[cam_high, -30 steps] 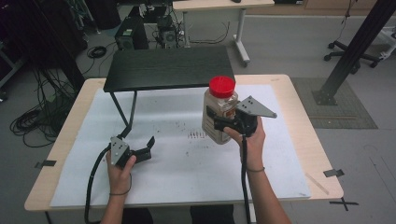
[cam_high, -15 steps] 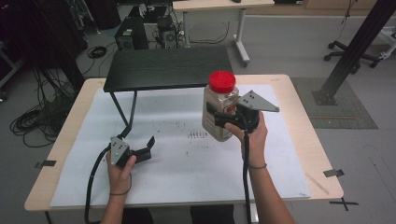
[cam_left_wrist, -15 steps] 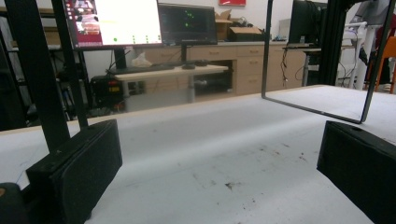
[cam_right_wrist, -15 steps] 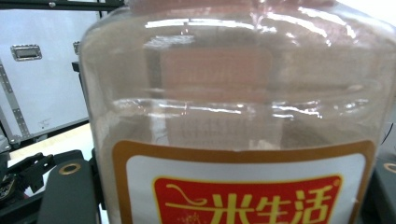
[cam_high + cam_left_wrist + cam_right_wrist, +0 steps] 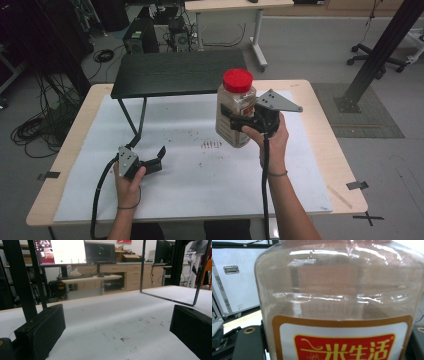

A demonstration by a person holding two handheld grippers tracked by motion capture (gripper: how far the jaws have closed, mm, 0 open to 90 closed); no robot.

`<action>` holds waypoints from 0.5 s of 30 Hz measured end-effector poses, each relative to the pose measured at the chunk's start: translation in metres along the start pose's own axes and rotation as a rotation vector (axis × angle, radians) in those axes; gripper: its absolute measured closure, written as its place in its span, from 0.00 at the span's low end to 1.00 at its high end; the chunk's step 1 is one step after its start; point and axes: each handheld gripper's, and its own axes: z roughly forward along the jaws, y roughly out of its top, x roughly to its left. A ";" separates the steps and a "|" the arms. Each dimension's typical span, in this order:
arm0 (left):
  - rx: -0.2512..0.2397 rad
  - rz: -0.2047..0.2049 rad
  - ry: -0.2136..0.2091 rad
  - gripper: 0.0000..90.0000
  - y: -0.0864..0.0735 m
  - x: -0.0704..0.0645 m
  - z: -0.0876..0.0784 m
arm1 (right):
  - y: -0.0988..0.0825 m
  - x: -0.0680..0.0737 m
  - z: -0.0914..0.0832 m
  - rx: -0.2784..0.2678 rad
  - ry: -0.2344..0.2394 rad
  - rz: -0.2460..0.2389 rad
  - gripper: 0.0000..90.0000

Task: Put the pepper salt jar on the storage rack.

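Note:
A clear plastic jar (image 5: 234, 112) with a red lid (image 5: 238, 80) and brown contents hangs upright above the middle of the table. My right gripper (image 5: 236, 123) is shut on its lower body, its jaws on either side. Up close in the right gripper view the jar (image 5: 339, 302) shows a red and orange label. My left gripper (image 5: 156, 160) rests on the white paper at the front left, open with nothing between its jaws. In the left gripper view that gripper (image 5: 117, 335) has bare paper between its wide-apart jaws.
A low black shelf on thin metal legs (image 5: 172, 72) stands at the back left of the table. White paper (image 5: 200, 190) covers the tabletop, with dark specks (image 5: 212, 145) near the middle. Desks, cables and a chair lie beyond the table.
My right gripper has lifted the jar a little higher off the table. The left gripper has stayed where it was.

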 end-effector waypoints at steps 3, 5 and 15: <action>0.001 -0.001 0.000 0.00 0.000 0.000 0.000 | 0.007 -0.001 0.000 -0.005 0.008 0.003 0.27; 0.001 0.000 -0.001 0.00 0.000 0.000 0.000 | 0.009 -0.001 0.000 -0.005 0.009 0.004 0.27; 0.001 0.000 -0.001 0.00 0.000 0.000 0.000 | 0.024 -0.002 0.000 -0.004 0.019 0.009 0.27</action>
